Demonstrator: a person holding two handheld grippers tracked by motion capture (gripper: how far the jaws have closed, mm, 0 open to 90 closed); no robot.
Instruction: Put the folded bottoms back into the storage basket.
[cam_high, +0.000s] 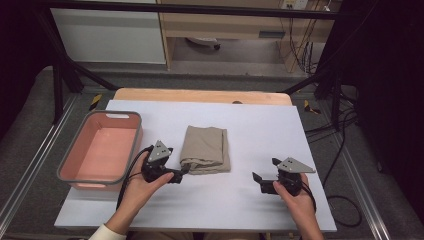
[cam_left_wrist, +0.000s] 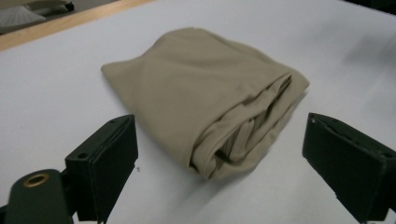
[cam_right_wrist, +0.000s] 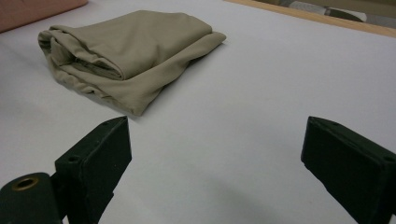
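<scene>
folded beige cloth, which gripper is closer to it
Left. The left gripper sits at the near left corner of the folded beige cloth, jaws open. The right gripper rests well off to its right, also open.

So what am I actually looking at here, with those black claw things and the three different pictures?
A person sits at a white table and holds a hand tool in each hand: the left gripper and the right gripper, each with two black jaws that pinch like tongs. One picture comes from a camera above the table. The other two come from small cameras riding on each gripper, looking out between its own jaws. On the table lie a folded beige cloth in the middle and an empty pink bin with a grey rim at the left. Nothing is held. Both grippers are open; the left one is close to the cloth's near corner, the right one farther away over bare table.
</scene>
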